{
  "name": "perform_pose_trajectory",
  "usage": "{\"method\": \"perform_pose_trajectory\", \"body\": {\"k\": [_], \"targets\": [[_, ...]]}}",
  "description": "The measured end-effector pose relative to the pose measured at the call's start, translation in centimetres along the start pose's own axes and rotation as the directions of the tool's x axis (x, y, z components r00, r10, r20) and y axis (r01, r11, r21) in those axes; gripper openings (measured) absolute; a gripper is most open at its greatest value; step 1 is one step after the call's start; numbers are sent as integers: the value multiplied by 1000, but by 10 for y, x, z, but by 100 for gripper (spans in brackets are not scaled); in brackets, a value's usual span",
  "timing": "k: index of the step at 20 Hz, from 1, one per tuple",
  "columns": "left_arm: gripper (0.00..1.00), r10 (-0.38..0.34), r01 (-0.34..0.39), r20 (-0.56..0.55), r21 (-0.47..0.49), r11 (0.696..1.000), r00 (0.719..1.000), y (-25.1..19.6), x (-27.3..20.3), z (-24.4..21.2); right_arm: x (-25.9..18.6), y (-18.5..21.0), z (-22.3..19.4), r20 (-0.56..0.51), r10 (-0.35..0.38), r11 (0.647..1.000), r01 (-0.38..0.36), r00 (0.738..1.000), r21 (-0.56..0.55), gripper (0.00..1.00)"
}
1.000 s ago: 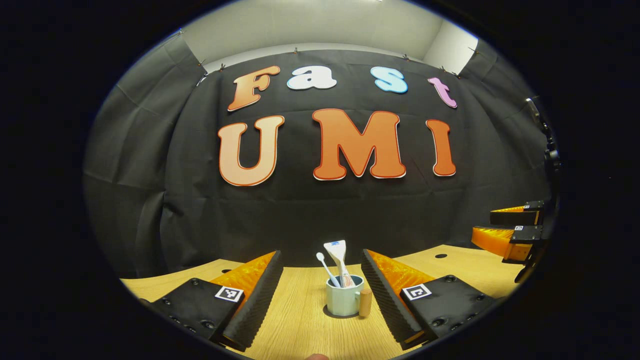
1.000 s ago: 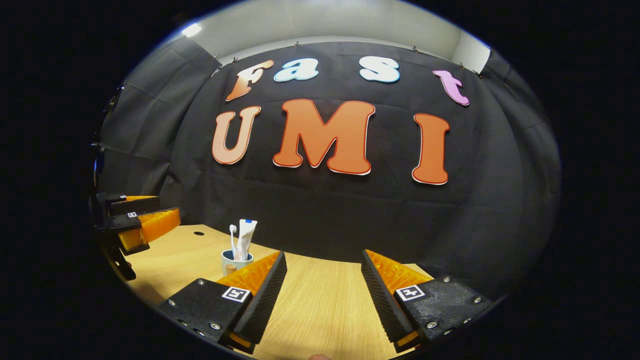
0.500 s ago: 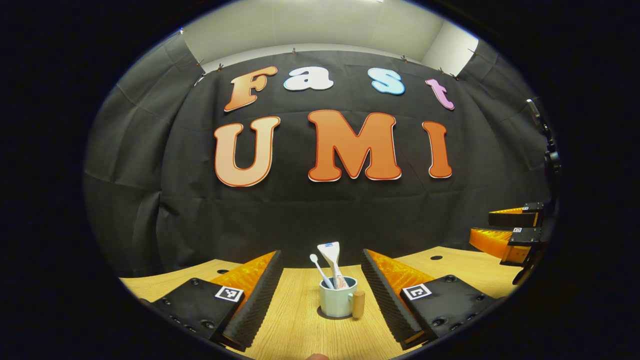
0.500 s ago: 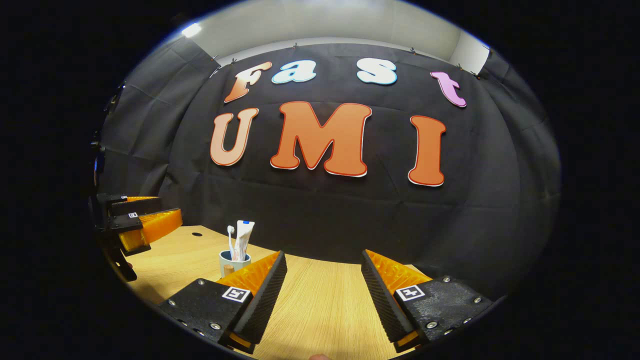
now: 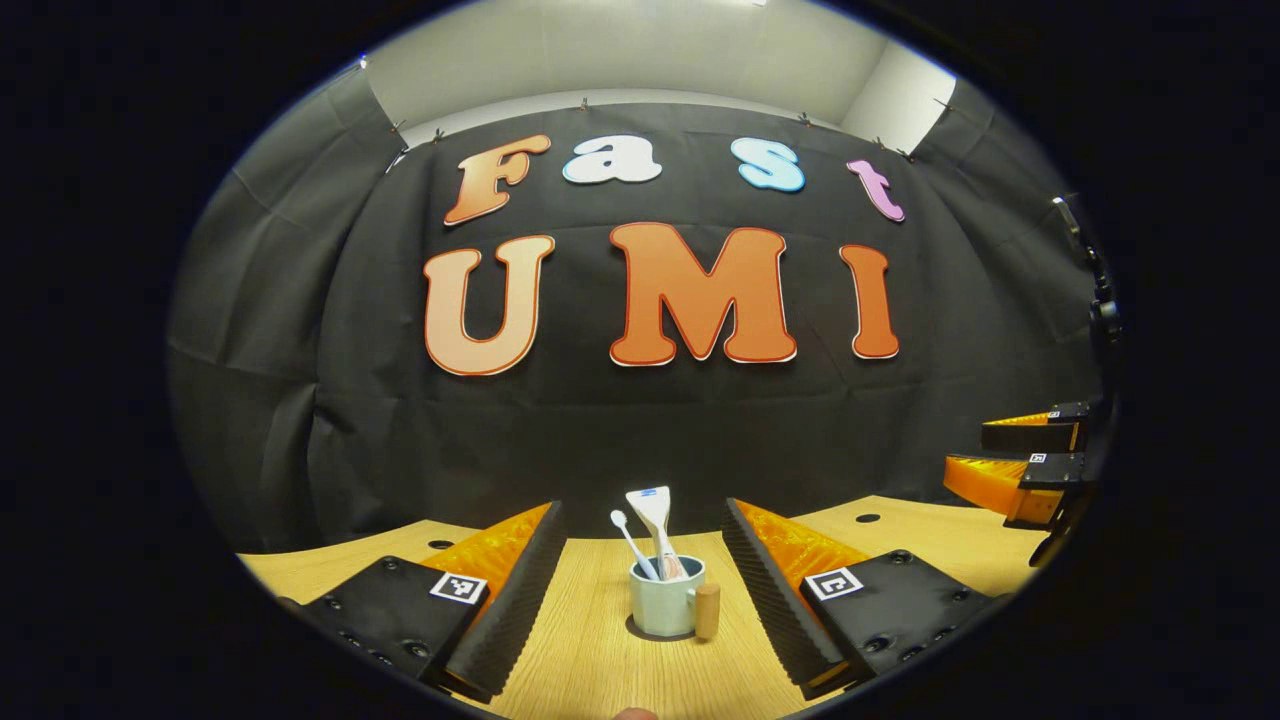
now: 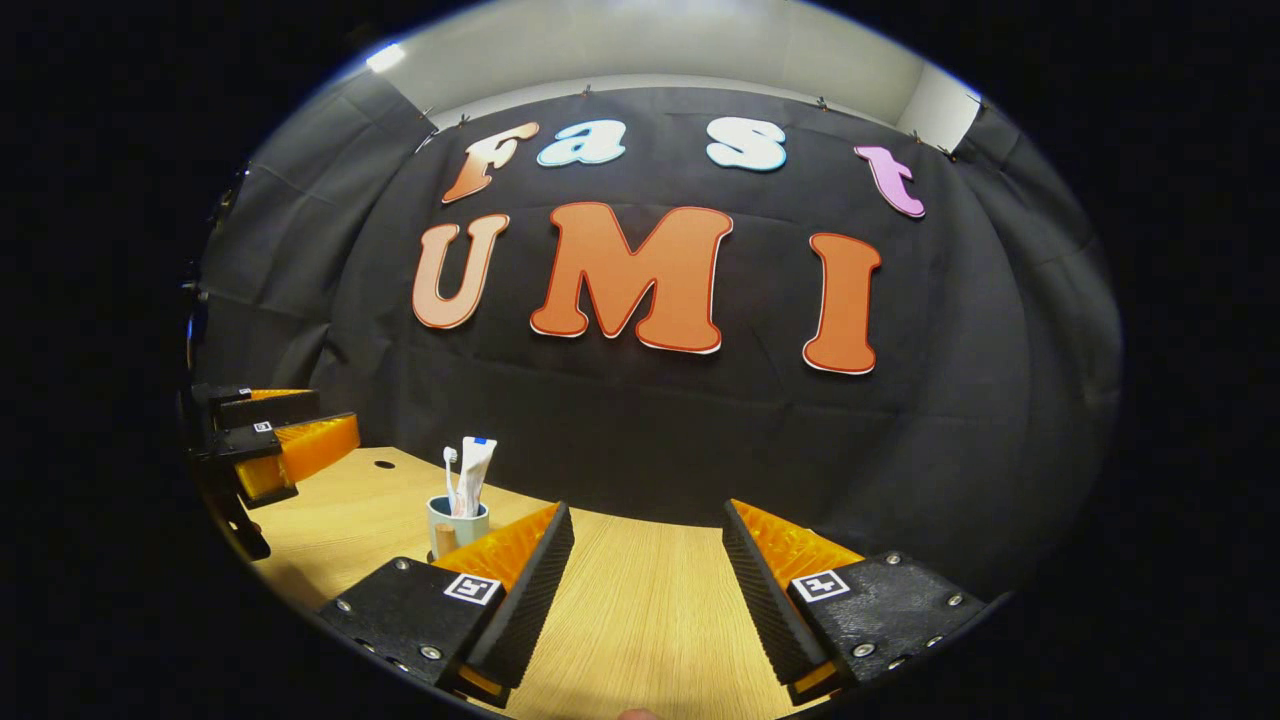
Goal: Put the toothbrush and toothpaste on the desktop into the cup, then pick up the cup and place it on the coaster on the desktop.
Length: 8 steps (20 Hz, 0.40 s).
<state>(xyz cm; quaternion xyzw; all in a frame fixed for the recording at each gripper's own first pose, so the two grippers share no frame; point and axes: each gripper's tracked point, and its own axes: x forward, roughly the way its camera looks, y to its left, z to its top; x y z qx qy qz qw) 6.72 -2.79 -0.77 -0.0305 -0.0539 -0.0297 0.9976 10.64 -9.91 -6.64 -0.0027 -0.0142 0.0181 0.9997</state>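
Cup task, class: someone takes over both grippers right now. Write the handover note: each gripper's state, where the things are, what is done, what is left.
Left gripper: open, holding nothing, pointed at the cup, which stands on the desk ahead of its fingers.
Right gripper: open, holding nothing, off to the cup's right over bare desk.
Toothbrush and toothpaste: both stand upright in the cup.
A dark rim shows under the cup's base; I cannot tell whether that is the coaster or shadow.
Done: both items are in the cup.
Left: check for the coaster; if the cup is not on it, grip the cup, perhaps by its wooden handle, and place it there.
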Motion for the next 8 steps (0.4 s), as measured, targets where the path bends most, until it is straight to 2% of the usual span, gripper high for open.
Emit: {"method": "perform_pose_trajectory", "body": {"k": [8], "targets": [[100,5,-5,0,14,1000,1000,-1,-3,3,-2,-4,5,19,1,1000,-2,1000,17,90]]}}
